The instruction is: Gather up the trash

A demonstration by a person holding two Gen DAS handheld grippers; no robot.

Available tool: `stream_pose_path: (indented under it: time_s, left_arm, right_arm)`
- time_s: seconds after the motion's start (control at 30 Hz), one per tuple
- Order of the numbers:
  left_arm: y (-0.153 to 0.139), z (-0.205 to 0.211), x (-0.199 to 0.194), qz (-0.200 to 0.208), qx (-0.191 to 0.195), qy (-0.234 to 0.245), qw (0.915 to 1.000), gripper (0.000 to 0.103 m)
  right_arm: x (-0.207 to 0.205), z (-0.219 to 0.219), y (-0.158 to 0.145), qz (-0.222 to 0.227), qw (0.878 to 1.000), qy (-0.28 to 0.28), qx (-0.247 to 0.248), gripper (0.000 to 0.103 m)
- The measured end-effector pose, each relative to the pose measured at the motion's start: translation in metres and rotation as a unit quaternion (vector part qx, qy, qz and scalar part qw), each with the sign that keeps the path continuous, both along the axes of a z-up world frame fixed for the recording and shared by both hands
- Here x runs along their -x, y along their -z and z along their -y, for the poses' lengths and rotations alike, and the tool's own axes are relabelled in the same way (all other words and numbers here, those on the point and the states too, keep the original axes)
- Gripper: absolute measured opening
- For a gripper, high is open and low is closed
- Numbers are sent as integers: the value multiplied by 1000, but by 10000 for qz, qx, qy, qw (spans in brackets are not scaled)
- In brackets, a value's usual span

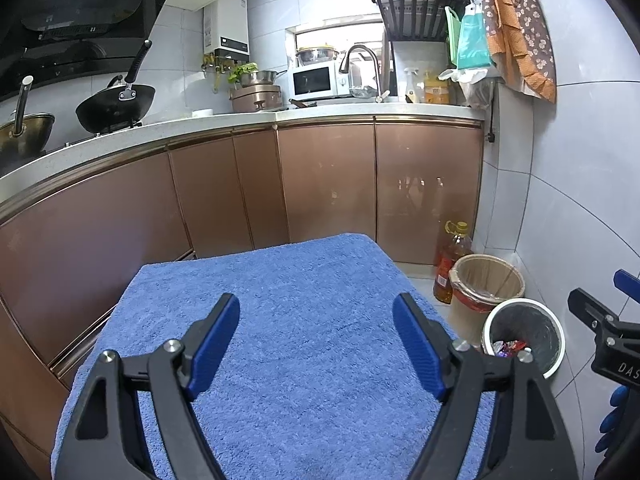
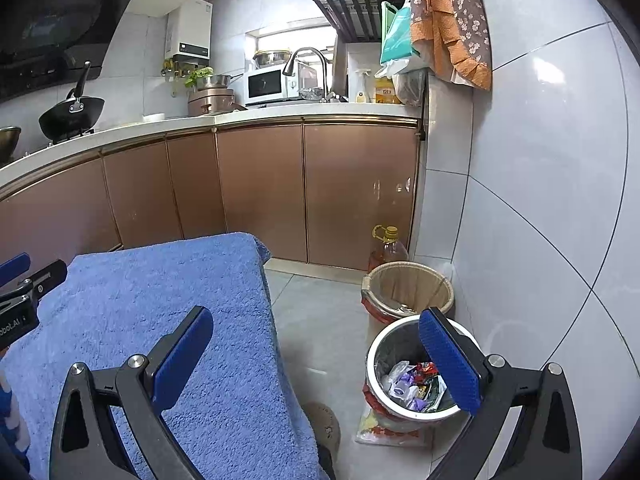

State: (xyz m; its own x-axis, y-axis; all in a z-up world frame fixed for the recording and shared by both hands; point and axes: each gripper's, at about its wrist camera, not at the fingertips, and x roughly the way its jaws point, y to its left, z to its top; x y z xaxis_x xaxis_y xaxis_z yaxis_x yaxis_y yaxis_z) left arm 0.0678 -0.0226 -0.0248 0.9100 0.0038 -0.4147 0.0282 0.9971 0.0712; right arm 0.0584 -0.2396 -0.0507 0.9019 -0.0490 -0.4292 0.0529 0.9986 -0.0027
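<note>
Your left gripper (image 1: 316,320) and right gripper (image 2: 316,336) both stand with jaws apart and hold nothing. The towel (image 1: 280,320) looks bare. The trash (image 2: 416,384) lies in the near bin (image 2: 374,356), right of the towel. You look about done.

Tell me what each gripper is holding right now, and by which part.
Nothing is held. The left gripper stands open over the blue towel, and the right gripper stands open with nothing between its fingers.
</note>
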Motion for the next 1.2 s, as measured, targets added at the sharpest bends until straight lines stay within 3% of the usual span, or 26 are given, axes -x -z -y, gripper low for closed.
stream_pose_path:
  time_s: [1.2]
  left_arm:
    - [-1, 2, 1, -15, -50, 153, 9999, 78]
  right_arm:
    - [-8, 6, 2, -55, 10000, 35, 48, 103]
